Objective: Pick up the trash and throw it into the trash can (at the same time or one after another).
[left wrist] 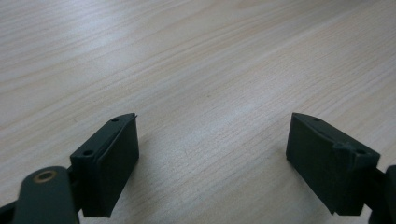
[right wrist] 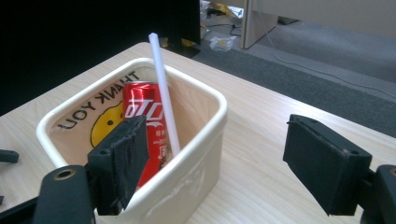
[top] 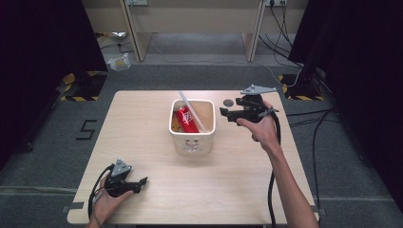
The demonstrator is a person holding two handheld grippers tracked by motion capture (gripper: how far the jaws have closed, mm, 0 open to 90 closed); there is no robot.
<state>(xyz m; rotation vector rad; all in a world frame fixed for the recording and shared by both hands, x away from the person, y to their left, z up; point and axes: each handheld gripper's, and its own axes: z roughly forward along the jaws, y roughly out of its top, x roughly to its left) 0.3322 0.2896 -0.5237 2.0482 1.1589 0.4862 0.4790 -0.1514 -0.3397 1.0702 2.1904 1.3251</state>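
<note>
In the high view the cream bin (top: pixel 192 124) stands mid-table with the red can (top: pixel 186 119) and the white straw (top: pixel 191 110) already inside, so the loading looks done, with little left but drawing the hands back; the right gripper (top: pixel 227 113) hangs just beside the bin's right rim, empty; the left gripper (top: pixel 141 183) rests near the table's (top: pixel 142 118) front edge, well apart from the bin.

In the left gripper view the jaws stand wide over bare wood, holding nothing.

In the right gripper view the jaws stand wide and empty, facing the bin (right wrist: pixel 205 140); the can (right wrist: pixel 144 116) leans inside it, the straw (right wrist: pixel 164 98) slanting across the can.
</note>
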